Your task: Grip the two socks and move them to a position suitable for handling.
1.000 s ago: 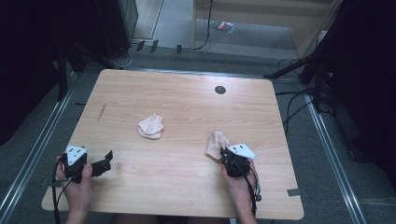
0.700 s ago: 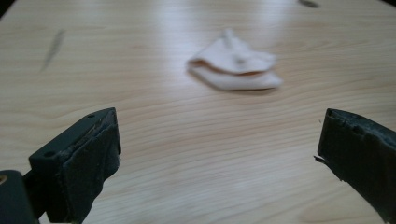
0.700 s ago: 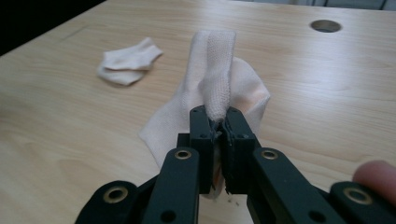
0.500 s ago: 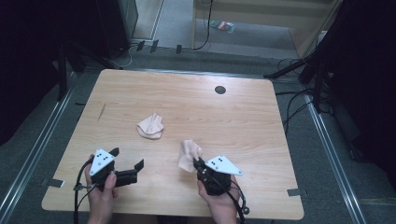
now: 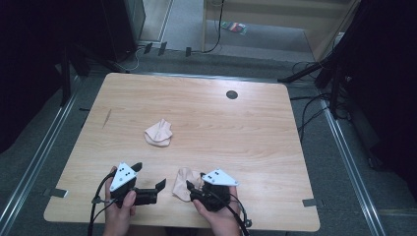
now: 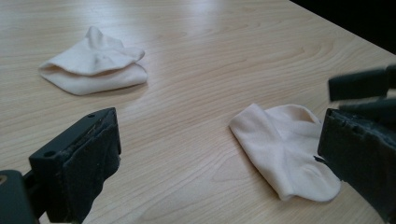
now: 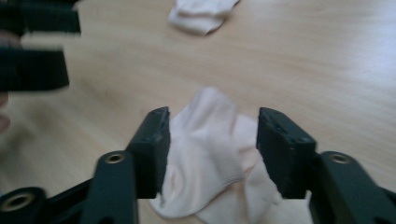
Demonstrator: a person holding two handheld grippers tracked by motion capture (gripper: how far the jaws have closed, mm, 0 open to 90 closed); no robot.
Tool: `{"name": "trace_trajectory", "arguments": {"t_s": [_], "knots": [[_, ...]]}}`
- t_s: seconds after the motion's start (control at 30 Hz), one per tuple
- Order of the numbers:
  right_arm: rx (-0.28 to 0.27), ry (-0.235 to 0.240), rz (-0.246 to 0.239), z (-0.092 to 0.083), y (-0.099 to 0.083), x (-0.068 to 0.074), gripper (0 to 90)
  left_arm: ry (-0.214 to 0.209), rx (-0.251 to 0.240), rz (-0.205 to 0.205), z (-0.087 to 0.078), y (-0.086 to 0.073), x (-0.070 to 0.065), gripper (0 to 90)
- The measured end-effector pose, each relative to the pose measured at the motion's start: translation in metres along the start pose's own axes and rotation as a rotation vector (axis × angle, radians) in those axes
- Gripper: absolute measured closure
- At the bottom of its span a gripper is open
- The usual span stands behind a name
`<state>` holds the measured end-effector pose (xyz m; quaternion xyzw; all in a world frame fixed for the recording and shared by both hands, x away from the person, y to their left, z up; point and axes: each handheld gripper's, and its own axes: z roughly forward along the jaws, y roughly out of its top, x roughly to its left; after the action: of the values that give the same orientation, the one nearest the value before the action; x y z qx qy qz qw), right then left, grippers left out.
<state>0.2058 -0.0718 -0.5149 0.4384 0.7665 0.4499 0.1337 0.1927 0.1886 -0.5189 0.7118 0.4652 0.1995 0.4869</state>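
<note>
R gripper (image 7: 211,149) jaws parted w/ a pale sock (image 7: 210,158) lying between them, cloth not pinched. L gripper (image 5: 147,181) jaws spread wide, nothing between, just beside that sock. Both sit near the table's (image 5: 255,132) near edge; little room behind, lots of bare wood ahead and to both sides. Second sock (image 5: 159,133), crumpled, lies mid-table, well apart. Near sock's lower end cut off in the right gripper view, and the far L gripper there is blurred.
</note>
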Motion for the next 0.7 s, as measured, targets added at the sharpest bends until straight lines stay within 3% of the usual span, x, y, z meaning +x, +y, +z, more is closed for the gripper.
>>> {"name": "trace_trajectory", "arguments": {"t_s": [0.07,0.13,0.2,0.3,0.4,0.5,0.7], "knots": [[-0.057,-0.018,0.025,-0.010,0.005,-0.006,45.6,-0.009,0.001,-0.004,0.000,0.000,0.000,0.0],[-0.072,-0.030,0.036,-0.014,0.007,-0.007,48.5,-0.020,0.003,-0.001,0.001,-0.001,0.000,0.0],[-0.040,-0.051,0.046,-0.011,0.004,-0.007,50.0,-0.029,0.006,0.003,0.003,-0.002,-0.002,0.4],[0.019,-0.042,0.050,-0.001,-0.003,-0.004,52.0,-0.061,0.009,0.007,0.004,-0.004,-0.004,0.9],[0.054,-0.031,0.025,0.008,-0.009,0.002,52.4,-0.049,0.014,0.011,0.005,-0.005,-0.006,16.7],[0.070,-0.059,0.004,0.015,-0.012,0.004,50.5,-0.074,0.012,-0.011,0.005,-0.006,-0.006,16.2],[0.123,-0.081,-0.002,0.023,-0.017,0.006,53.6,-0.074,0.016,-0.019,0.004,-0.005,-0.004,15.7]]}}
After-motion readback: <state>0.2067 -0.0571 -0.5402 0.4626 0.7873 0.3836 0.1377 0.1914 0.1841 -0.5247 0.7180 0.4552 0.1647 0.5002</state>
